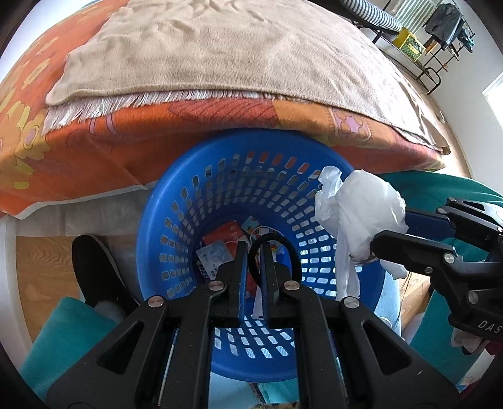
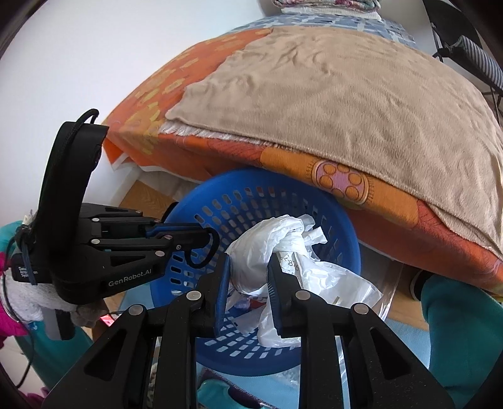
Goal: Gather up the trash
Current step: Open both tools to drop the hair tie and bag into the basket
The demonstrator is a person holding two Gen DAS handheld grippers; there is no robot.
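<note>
A round blue perforated basket [image 1: 176, 182] [image 2: 248, 176] stands on the floor against the bed, with several wrappers [image 1: 224, 239] at its bottom. My left gripper [image 1: 253, 248] [image 2: 206, 234] points down over the basket's middle, shut on a black elastic hair band [image 1: 276, 236] [image 2: 215, 248] that loops out past the fingertips. My right gripper [image 2: 248, 261] [image 1: 389, 231] hangs over the basket's right side, shut on a crumpled white plastic bag [image 2: 283, 232] [image 1: 361, 201] whose loose end dangles inside the rim.
A bed with an orange patterned cover [image 1: 125, 138] and a beige blanket [image 1: 220, 47] overhangs the basket's far side. A black shoe [image 1: 91, 267] and teal trouser legs [image 2: 456, 314] flank the basket on the wooden floor. A clothes rack [image 1: 446, 28] stands far right.
</note>
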